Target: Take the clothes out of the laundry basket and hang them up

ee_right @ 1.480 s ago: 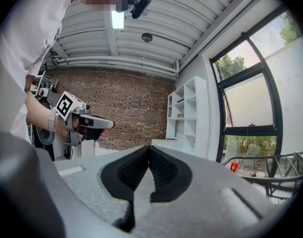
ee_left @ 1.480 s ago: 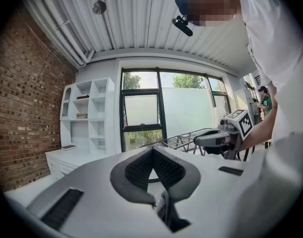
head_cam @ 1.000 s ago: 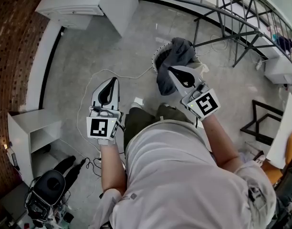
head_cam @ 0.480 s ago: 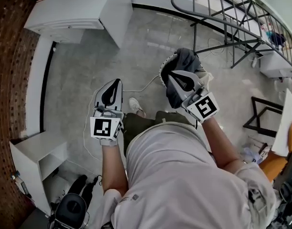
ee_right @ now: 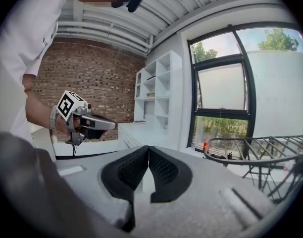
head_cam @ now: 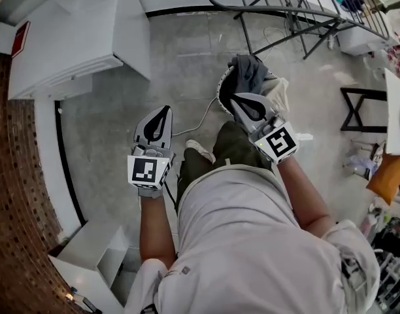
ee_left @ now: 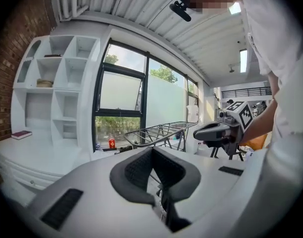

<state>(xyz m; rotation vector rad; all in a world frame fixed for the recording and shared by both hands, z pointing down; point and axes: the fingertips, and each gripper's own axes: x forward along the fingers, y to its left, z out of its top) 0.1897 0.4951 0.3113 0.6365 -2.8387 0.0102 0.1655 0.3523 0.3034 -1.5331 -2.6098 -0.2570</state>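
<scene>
The left gripper has its two dark, ribbed pads pressed together at the tips with nothing between them. The right gripper is closed and empty in the same way. Both are held out in front of the person at about the same height, pointing forward and slightly down. Each has a smooth grey-white shell and a marker cube at its rear, above the bare forearm holding it.

In the head view, the laundry basket stands on the grey floor just ahead of the right gripper, which covers its near side. It is round, with a pale perforated rim. A dark grey garment lies crumpled on top of it, with a pale cloth beside it, its shape hard to make out.

Beyond the basket stands the drying rack, made of thin dark metal bars and cut off by the top edge. A white cable trails across the floor between the grippers. A white cabinet stands to the left, and below it a brick wall.
</scene>
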